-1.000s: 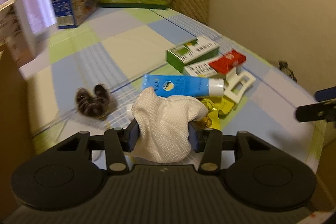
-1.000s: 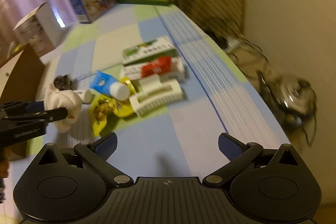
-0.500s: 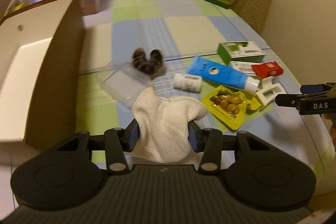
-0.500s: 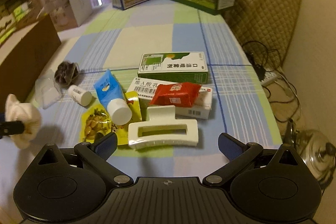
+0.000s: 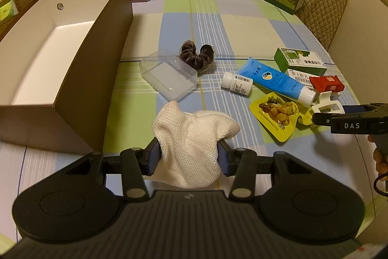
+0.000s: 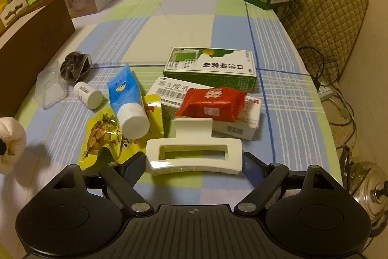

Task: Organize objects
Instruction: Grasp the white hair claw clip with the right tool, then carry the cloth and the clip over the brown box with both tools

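- White cloth (image 5: 191,137) sits pinched in the left claw (image 5: 190,157), beside the open brown box (image 5: 92,45) at the counter's left edge.
- The right claw (image 6: 194,162) is closing around the cream hair clip (image 6: 194,152) lying near the counter's front edge, pads not yet pressing.
- Next, I judge: clamp the clip, then carry both into the box.

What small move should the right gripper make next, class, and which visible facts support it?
Probably finish closing on the hair clip. The right gripper has its blue pads at the clip's two ends, closing but seemingly not yet pressing. The left gripper already holds the white cloth beside the open box, so the clip looks next.
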A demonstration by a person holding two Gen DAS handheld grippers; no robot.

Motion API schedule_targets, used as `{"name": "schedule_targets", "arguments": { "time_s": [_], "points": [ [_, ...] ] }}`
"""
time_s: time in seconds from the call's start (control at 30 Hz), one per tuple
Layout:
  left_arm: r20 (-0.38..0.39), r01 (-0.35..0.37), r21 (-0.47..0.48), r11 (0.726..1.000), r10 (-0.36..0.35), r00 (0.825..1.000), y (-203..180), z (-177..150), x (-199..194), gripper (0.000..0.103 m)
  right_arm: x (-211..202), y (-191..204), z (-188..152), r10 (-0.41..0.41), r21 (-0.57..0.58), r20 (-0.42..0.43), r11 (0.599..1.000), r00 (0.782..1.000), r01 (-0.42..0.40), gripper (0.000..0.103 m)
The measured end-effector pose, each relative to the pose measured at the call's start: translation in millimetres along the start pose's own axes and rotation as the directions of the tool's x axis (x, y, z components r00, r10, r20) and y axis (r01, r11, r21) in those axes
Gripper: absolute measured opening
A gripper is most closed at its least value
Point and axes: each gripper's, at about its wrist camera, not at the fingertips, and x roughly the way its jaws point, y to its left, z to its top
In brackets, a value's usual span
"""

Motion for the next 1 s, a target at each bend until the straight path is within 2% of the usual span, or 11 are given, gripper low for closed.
{"name": "schedule_targets", "arguments": {
  "time_s": [0.5,0.8,1.0],
  "points": [
    [-0.002,-0.032,-0.034,0.999,0.032,0.999,-17,-18,-23,0.043,-52,-10,-26,0.131,0.011,0.014,0.991,0.991,-0.131,0.082],
    [0.057,-0.006,-0.045,0.999,0.008,0.998,-18,-12,-55,0.043,-85,15,-18,0.213,-0.025,0.066,0.977,0.975,-0.212,0.082],
    [0.106,0.019,-0.048,0.999,-0.014,0.994,-3,1,-70,0.043,-100,46,-3,0.255,-0.045,0.107,0.967,0.961,-0.251,0.082]
  ]
}}
